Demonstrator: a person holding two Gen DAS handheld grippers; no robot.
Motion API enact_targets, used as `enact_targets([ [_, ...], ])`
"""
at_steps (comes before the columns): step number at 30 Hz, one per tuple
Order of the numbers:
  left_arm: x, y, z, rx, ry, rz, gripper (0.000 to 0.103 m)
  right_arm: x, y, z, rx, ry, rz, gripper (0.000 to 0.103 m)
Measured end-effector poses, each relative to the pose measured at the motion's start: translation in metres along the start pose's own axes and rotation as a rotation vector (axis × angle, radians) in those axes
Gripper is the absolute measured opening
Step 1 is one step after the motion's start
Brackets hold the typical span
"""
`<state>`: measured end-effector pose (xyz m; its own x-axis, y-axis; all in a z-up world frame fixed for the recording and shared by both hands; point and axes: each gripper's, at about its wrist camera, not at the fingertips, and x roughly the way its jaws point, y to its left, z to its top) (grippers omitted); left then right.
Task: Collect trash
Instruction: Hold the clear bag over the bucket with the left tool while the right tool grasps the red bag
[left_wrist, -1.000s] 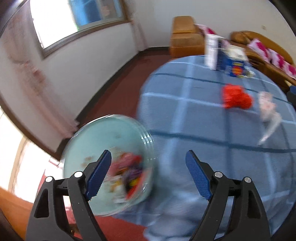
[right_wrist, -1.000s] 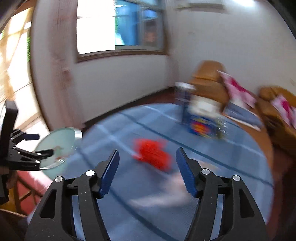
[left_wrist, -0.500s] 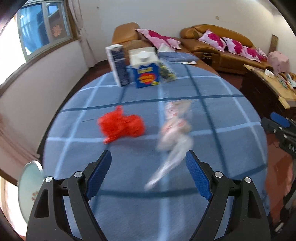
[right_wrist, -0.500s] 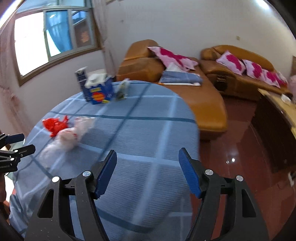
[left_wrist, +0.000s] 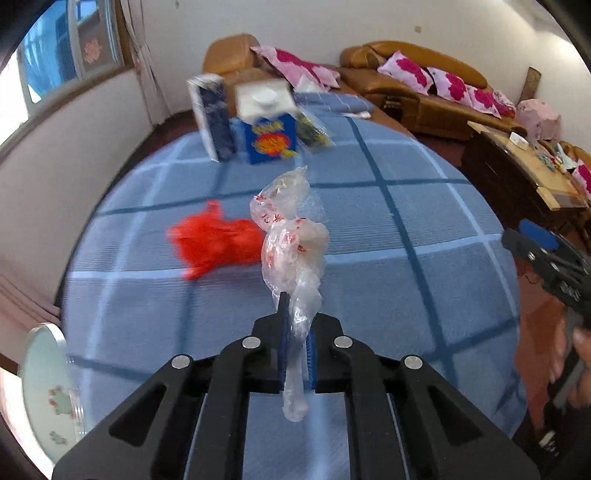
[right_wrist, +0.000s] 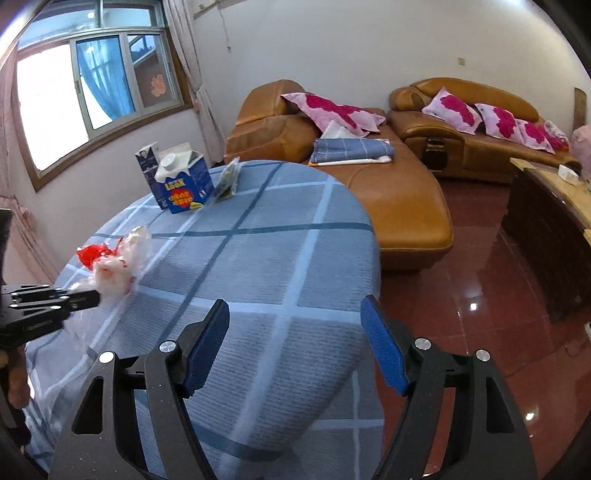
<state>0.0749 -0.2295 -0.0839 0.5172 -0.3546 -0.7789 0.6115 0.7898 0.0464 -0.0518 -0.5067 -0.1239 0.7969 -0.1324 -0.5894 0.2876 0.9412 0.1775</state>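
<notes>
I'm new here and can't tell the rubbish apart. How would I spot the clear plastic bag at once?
Find the round table with the blue checked cloth. Near its middle, beside a crumpled red bag, the left gripper pinches the clear plastic bag. It alone is see-through, twisted long, with small red print.

Living room, daylight pouring in from the window side

White walls (right_wrist: 332, 48) all round; a wood-framed window (right_wrist: 99, 85) with a blue curtain glows left of the tan leather sofa (right_wrist: 461, 118). That sofa, scattered with pink floral cushions (right_wrist: 458, 110), sits along the back wall, with a matching chaise (right_wrist: 399, 199) in front carrying a folded blue blanket (right_wrist: 351, 149). Glossy red floor tiles (right_wrist: 472, 295) spread right of it, towards a dark wooden cabinet (right_wrist: 546, 236).
</notes>
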Motion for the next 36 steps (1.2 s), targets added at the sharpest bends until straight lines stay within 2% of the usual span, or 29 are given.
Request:
enact_targets([
  [5,-0.044,0.048,-0.021,-0.045,-0.037,0.067,0.008,0.006,0.033,0.013,-0.042,-0.005,0.05,0.073],
  [9,-0.069,0.084,-0.038,-0.088,-0.055,0.115,0.008,0.02,0.079,0.029,-0.1,0.0,0.102,0.073],
  [16,-0.073,0.133,-0.062,-0.154,-0.039,0.201,0.008,0.055,0.167,0.045,-0.189,0.049,0.193,0.072],
  [19,-0.071,0.154,-0.073,-0.194,-0.023,0.221,0.008,0.074,0.192,0.043,-0.186,0.086,0.2,0.068],
  [24,-0.072,0.176,-0.087,-0.228,-0.009,0.229,0.008,0.108,0.215,0.037,-0.135,0.169,0.163,0.051],
  [29,-0.07,0.181,-0.091,-0.23,-0.006,0.222,0.008,0.121,0.227,0.034,-0.093,0.2,0.153,0.05],
  [32,-0.067,0.184,-0.093,-0.232,-0.001,0.218,0.008,0.127,0.242,0.029,-0.134,0.227,0.132,0.05],
  [34,-0.066,0.187,-0.095,-0.237,0.005,0.218,0.008,0.137,0.251,0.022,-0.181,0.276,0.123,0.05],
  [36,-0.068,0.19,-0.096,-0.241,0.004,0.22,0.008,0.137,0.255,0.023,-0.203,0.274,0.112,0.05],
])
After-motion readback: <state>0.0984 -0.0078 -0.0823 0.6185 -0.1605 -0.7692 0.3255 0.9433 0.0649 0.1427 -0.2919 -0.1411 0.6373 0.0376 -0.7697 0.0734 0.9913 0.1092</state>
